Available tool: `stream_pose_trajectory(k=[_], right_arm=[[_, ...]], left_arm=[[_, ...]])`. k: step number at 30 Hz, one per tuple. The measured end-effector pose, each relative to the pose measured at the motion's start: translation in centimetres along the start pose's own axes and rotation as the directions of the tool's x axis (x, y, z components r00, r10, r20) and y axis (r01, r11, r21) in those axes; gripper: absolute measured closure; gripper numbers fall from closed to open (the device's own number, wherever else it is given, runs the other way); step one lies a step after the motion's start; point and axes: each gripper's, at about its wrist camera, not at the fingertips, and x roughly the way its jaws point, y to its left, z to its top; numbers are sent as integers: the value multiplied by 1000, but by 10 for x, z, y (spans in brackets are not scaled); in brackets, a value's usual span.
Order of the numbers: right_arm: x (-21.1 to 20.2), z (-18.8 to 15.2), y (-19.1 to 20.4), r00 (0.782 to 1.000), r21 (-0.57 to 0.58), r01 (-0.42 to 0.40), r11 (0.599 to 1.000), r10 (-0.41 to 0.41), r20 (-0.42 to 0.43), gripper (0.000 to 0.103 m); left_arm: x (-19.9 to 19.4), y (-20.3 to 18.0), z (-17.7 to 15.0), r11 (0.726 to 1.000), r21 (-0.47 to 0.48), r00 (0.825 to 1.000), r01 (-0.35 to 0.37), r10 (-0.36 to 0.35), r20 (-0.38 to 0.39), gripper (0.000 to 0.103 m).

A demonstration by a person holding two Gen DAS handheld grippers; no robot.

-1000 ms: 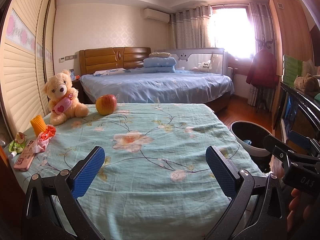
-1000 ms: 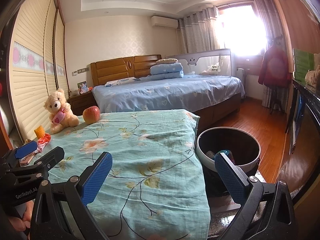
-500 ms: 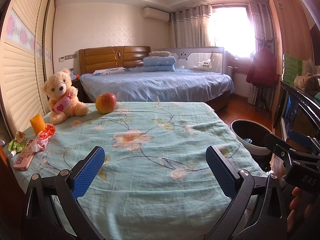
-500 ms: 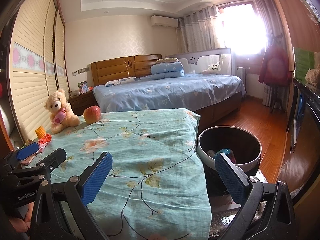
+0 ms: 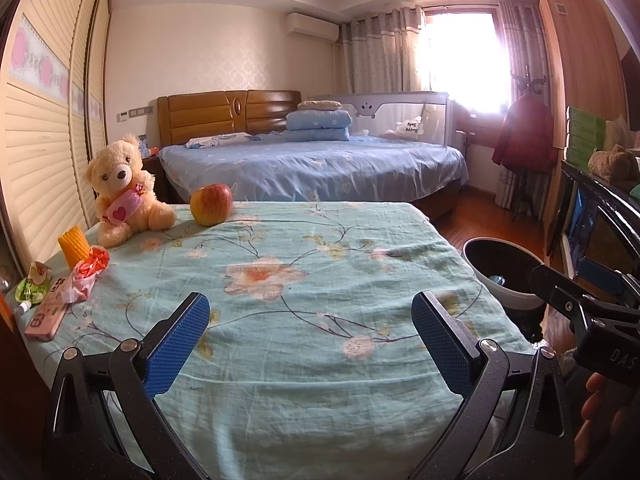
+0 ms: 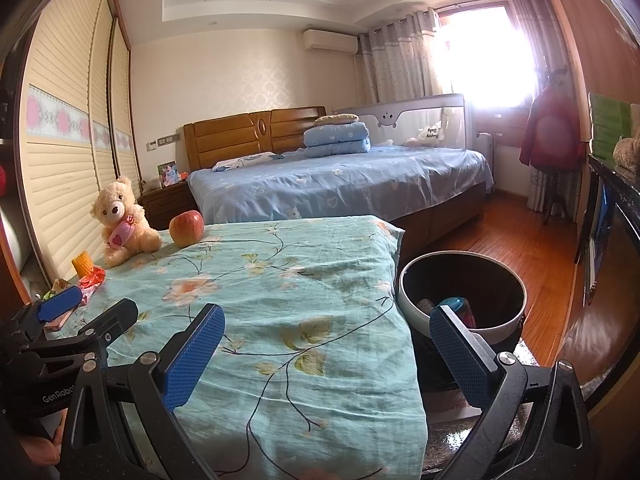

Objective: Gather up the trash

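A table with a floral teal cloth (image 5: 320,320) fills both views. At its left edge lie a crumpled red-and-white wrapper (image 5: 86,276), a green-and-white pouch (image 5: 34,286) and a yellow corn piece (image 5: 73,246); the wrapper also shows in the right wrist view (image 6: 91,282). A round black bin with a white rim (image 6: 460,304) stands on the floor right of the table, with some trash inside; it also shows in the left wrist view (image 5: 508,276). My left gripper (image 5: 310,340) is open and empty over the table's near edge. My right gripper (image 6: 330,354) is open and empty near the table's right corner.
A teddy bear (image 5: 122,190) and an apple (image 5: 211,204) sit at the table's far left. A pink phone (image 5: 46,314) lies by the wrappers. A blue bed (image 5: 312,168) stands behind. A dark cabinet (image 6: 612,240) lines the right side past a strip of wooden floor.
Both grippers have drifted slightly closer to the table and stay open. Nothing on the table has moved.
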Motion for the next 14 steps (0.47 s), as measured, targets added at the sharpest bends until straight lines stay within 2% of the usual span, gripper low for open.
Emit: stream_pose_trajectory(k=[14], right_arm=[[13, 0, -1, 999, 12, 4, 1000, -4, -42, 0]], left_arm=[[13, 8, -2, 1000, -8, 999, 1, -2, -39, 0]])
